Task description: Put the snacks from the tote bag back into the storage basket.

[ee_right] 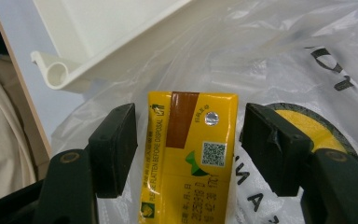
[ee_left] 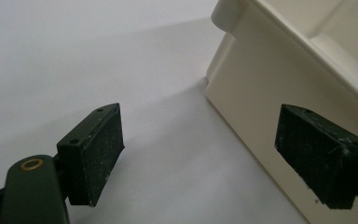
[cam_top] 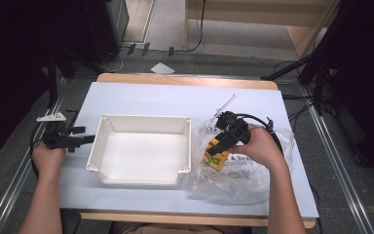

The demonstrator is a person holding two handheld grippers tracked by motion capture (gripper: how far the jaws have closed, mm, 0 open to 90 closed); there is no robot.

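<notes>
The yellow drink carton lies flat on a clear plastic bag, directly between the two jaws of the right tool. Its top face, with a brown stripe, a foil straw spot and a square printed code, faces the tool's camera. The jaws stand wide on either side of the carton, a narrow gap showing at each pad, so they bracket it without pressing on it. In the high view the right tool points down at the carton, with the person's right hand behind it and the crumpled bag spread beneath both.

Just beyond the carton from the right tool is the rolled rim of a white plastic bin; in the high view this bin sits on the pale tabletop between the two tools.

The left tool rests level at the far side of the bin, held by the left hand. Its jaws are wide apart with nothing between them; one pad sits just beside the bin's outer wall, though contact cannot be judged.
</notes>
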